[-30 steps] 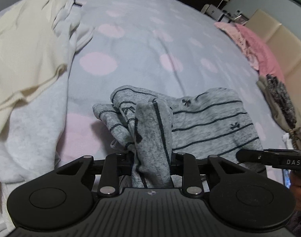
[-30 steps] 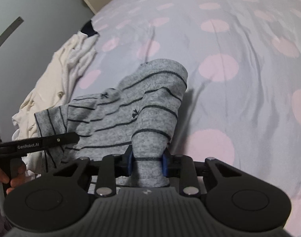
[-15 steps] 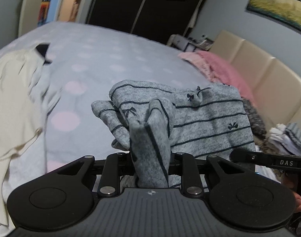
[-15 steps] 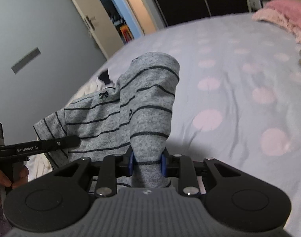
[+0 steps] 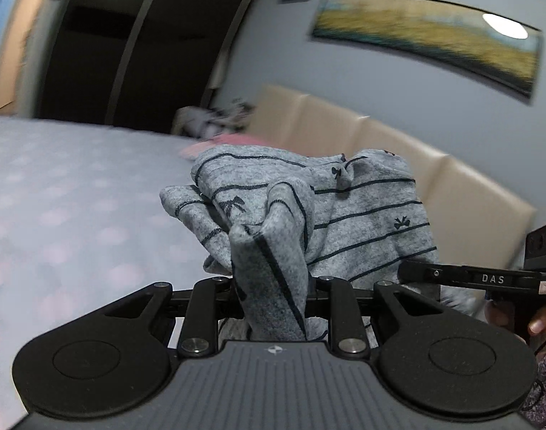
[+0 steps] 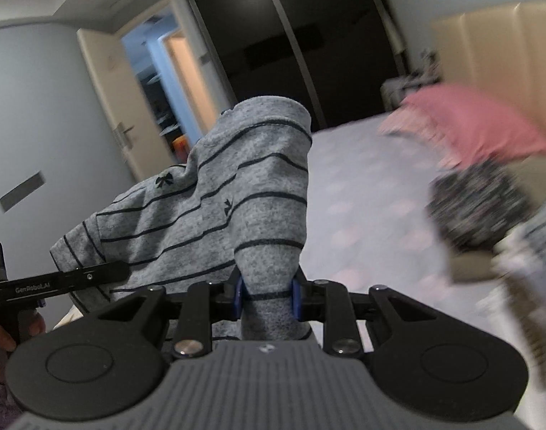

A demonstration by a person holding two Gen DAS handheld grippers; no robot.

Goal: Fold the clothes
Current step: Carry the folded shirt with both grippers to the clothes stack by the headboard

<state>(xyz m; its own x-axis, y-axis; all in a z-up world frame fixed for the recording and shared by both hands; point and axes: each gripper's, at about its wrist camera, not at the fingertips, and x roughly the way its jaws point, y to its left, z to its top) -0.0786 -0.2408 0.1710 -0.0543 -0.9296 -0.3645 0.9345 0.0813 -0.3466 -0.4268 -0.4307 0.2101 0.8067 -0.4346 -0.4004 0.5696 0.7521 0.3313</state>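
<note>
A grey garment with thin dark stripes and small bow prints [image 5: 362,215] hangs in the air between my two grippers, above the bed. My left gripper [image 5: 273,290] is shut on a bunched edge of it. My right gripper [image 6: 267,294] is shut on another bunched edge of the same garment [image 6: 215,215]. The right gripper's side [image 5: 480,279] shows at the right of the left wrist view. The left gripper's side [image 6: 58,281] shows at the left of the right wrist view.
The bed has a lilac cover with pink dots [image 5: 58,197]. A beige padded headboard [image 5: 452,186] runs along the right. Pink clothes [image 6: 480,125] and a dark speckled garment [image 6: 477,204] lie by the headboard. Dark wardrobe doors [image 6: 309,43] and an open door [image 6: 154,82] stand behind.
Both grippers have lifted the striped garment up off the bed and tilted upward. The views now show the walls, wardrobe and headboard instead of the bed top.
</note>
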